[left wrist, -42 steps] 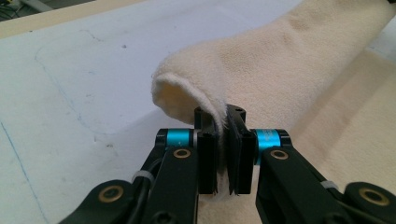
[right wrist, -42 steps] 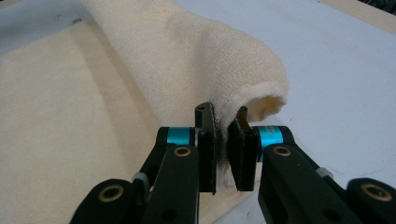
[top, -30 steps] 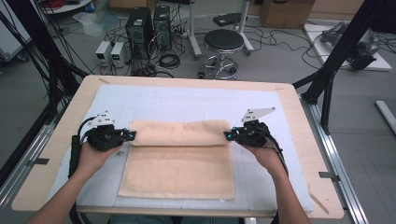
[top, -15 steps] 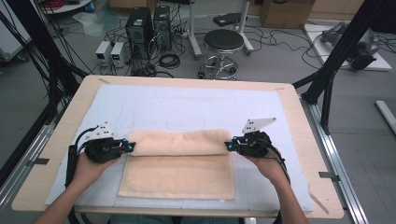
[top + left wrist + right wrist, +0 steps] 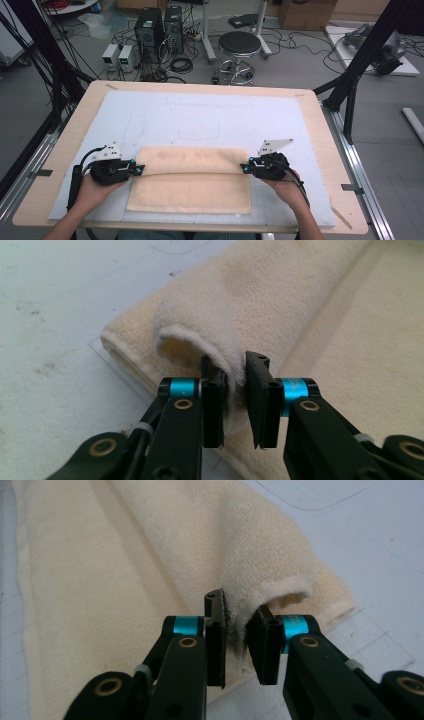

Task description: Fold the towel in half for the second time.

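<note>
The cream towel [image 5: 192, 177] lies at six o'clock on the surface [image 5: 320, 115]. Left claw [image 5: 141, 169] and right claw [image 5: 244, 168], jaws just easing open, still pinch its folded edge.

towel [image 5: 192, 177]: plain cream terry, centre | mat [image 5: 200, 120]: pale blue-white, faint grid lines, scuffed | bench [image 5: 320, 130]: light wood rim | left gripper [image 5: 234, 390]: black, cyan bands, brass screws | right gripper [image 5: 240, 630]: same colours | stool [image 5: 239, 44]: black seat, chrome base, top centre | floor [image 5: 300, 60]: grey
</note>
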Demonstrator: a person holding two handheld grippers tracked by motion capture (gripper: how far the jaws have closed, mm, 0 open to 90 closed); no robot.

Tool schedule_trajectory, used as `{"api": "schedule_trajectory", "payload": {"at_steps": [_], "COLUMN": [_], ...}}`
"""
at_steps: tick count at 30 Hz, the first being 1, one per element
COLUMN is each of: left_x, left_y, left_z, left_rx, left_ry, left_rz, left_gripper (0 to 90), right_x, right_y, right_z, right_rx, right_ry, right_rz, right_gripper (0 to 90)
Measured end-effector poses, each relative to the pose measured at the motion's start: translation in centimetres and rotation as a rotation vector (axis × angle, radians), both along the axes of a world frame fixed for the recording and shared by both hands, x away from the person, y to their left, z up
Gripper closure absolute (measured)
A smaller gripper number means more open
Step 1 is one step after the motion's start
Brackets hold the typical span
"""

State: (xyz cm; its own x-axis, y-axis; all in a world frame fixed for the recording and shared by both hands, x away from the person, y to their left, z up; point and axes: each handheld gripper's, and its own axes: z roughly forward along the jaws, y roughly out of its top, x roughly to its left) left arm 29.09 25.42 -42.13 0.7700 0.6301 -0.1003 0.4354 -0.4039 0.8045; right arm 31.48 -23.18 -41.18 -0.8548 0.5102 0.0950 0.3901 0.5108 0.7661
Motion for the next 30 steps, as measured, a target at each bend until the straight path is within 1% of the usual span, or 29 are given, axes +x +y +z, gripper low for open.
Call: {"api": "schedule_trajectory", "payload": {"at_steps": [3, 4, 5, 6, 7, 9, 12, 15, 19, 20, 23, 24, 29, 30], "left_x": [0.0, 0.0, 0.0, 0.0, 0.0, -0.1, 0.0, 0.1, 0.4, 0.5, 0.8, 1.0, 1.6, 1.8], "left_y": [0.2, 0.4, 0.4, 0.5, 0.6, 0.7, 0.9, 1.1, 1.4, 1.4, 1.5, 1.4, 1.0, 0.9], "left_z": [-0.1, 0.0, 0.0, 0.0, 0.1, 0.2, 0.5, 0.8, 1.4, 1.6, 1.9, 2.0, 2.1, 2.0], "left_rx": [-0.002, 0.003, 0.001, -0.003, 0.000, -0.009, -0.007, -0.017, -0.009, -0.017, -0.016, -0.014, -0.015, -0.011], "left_ry": [0.014, 0.013, 0.014, 0.017, 0.015, 0.015, 0.014, 0.012, 0.004, 0.008, 0.004, 0.000, 0.000, 0.001], "left_rz": [0.002, 0.001, 0.003, 0.005, 0.005, 0.010, 0.019, 0.026, 0.031, 0.035, 0.036, 0.038, 0.046, 0.046], "left_gripper": [69.7, 68.4, 66.5, 64.5, 62.7, 61.4, 57.5, 54.5, 51.7, 50.4, 47.3, 46.3, 41.9, 41.3], "right_x": [-0.1, -0.1, -0.1, 0.0, 0.0, -0.1, -0.2, -0.2, -0.1, 0.0, 0.2, 0.2, 1.0, 1.1], "right_y": [-0.3, -0.3, -0.5, -0.6, -0.7, -1.0, -1.3, -1.7, -1.8, -1.8, -1.7, -1.6, -1.0, -0.8], "right_z": [-0.2, -0.2, -0.2, -0.2, -0.1, 0.1, 0.4, 0.6, 1.1, 1.2, 1.7, 1.9, 2.4, 2.4], "right_rx": [0.001, 0.001, 0.009, 0.014, 0.014, 0.017, 0.021, 0.024, 0.027, 0.025, 0.023, 0.024, 0.011, 0.010], "right_ry": [0.002, 0.006, 0.010, 0.003, 0.007, 0.007, 0.000, 0.001, -0.009, -0.009, -0.021, -0.018, -0.030, -0.020], "right_rz": [-0.008, -0.020, -0.026, -0.025, -0.030, -0.043, -0.050, -0.066, -0.081, -0.083, -0.082, -0.081, -0.063, -0.063], "right_gripper": [73.3, 71.2, 69.6, 68.1, 66.6, 63.4, 60.3, 56.1, 49.2, 48.3, 46.8, 46.2, 44.0, 43.7]}}
